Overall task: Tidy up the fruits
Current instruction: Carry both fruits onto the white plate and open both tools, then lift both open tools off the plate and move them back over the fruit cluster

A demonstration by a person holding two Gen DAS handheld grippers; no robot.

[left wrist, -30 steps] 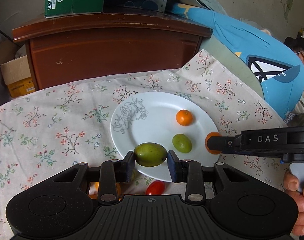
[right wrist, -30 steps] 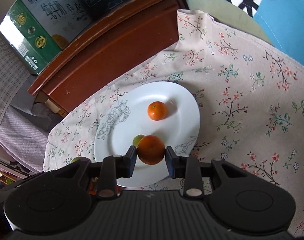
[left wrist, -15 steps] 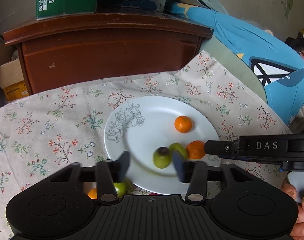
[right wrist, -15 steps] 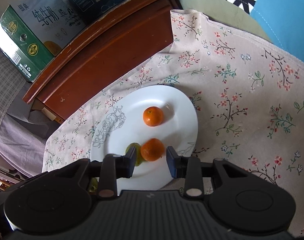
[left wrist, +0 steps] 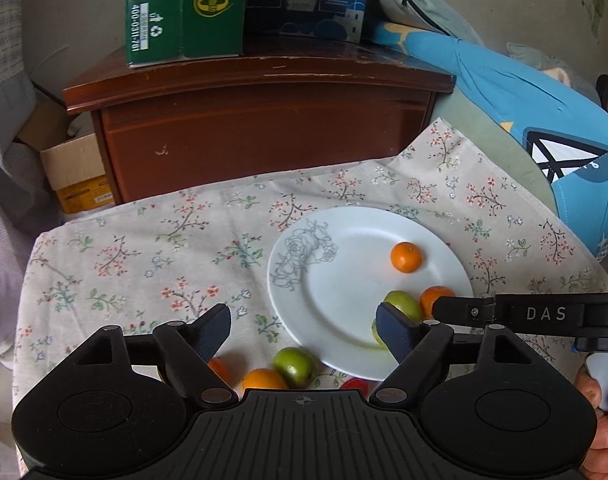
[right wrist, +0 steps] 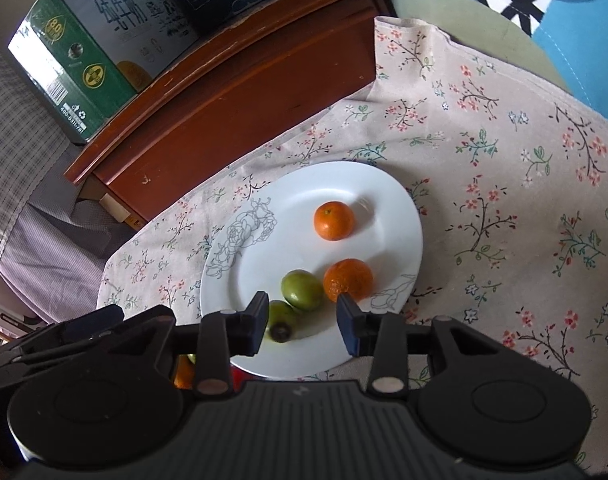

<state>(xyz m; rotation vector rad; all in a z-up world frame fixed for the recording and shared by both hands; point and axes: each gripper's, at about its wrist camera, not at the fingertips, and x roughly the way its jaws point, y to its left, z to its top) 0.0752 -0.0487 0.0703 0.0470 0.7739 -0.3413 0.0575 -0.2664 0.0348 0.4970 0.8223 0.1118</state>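
You are holding your left gripper [left wrist: 303, 326] with its jaws spread wide and nothing between them, hovering over the floral cloth [left wrist: 143, 256] that is covering the bench. Just ahead of its fingertips and to the right, the white plate [left wrist: 344, 280] is lying on the cloth. Close under the gripper, off the plate, a green fruit [left wrist: 295, 366] is sitting beside an orange one [left wrist: 263, 380], with a red fruit [left wrist: 354, 383] peeking out to the right at the plate's near rim.

Your right gripper [right wrist: 303, 322] is also standing open and gripping nothing, its fingertips hanging over the plate's [right wrist: 263, 264] near edge. Directly ahead of its right fingertip, a tangerine [right wrist: 348, 279] is resting on the plate, touching a green fruit [right wrist: 301, 290] on its left. A second green fruit [right wrist: 279, 320] with a dark end is lying right against the left fingertip. Farther ahead, a second tangerine [right wrist: 334, 220] is sitting apart from the others, nearer the far rim.

Beyond the cloth, a wooden cabinet [left wrist: 263, 128] is carrying a green carton [left wrist: 183, 8].
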